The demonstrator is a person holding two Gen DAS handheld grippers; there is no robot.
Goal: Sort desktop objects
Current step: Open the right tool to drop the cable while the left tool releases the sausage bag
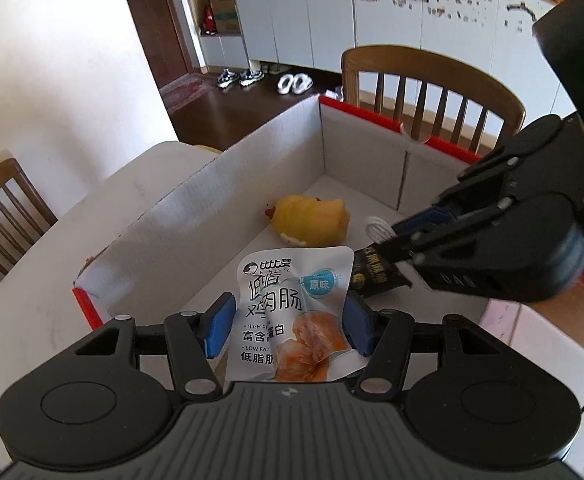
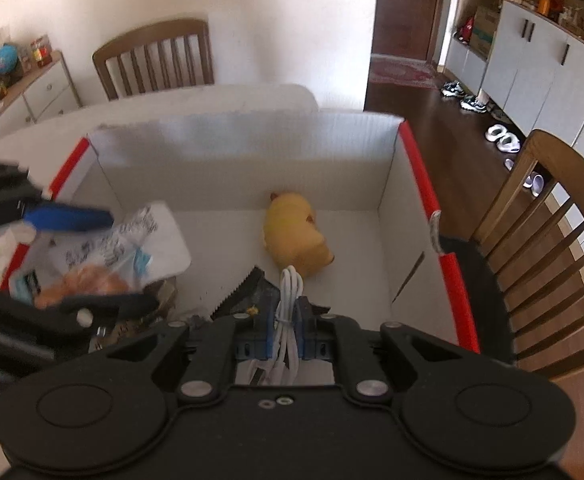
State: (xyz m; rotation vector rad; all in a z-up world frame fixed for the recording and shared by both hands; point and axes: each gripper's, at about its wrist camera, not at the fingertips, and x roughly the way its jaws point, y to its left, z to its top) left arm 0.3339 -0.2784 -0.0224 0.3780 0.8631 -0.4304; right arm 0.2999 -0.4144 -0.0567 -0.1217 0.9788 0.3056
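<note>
My left gripper [image 1: 288, 326] holds a white chicken-sausage snack packet [image 1: 288, 312] between its blue pads, over the near end of a white cardboard box with red edges [image 1: 196, 196]. My right gripper [image 2: 290, 320] is shut on a coiled white cable [image 2: 290, 300] and reaches into the box from the right [image 1: 396, 236]. A yellow plush toy [image 1: 312, 220] lies on the box floor, also in the right wrist view [image 2: 296, 236]. A dark snack packet [image 1: 372, 276] lies under the right gripper. The left gripper and its packet [image 2: 104, 256] show at the left of the right wrist view.
The box sits on a white table [image 1: 32, 300]. Wooden chairs stand behind the box [image 1: 432, 92] and at the table's left [image 1: 0, 216]. The box's far wall [image 2: 244, 136] and right red rim [image 2: 424, 184] bound it. A white drawer unit [image 2: 32, 92] holds toys.
</note>
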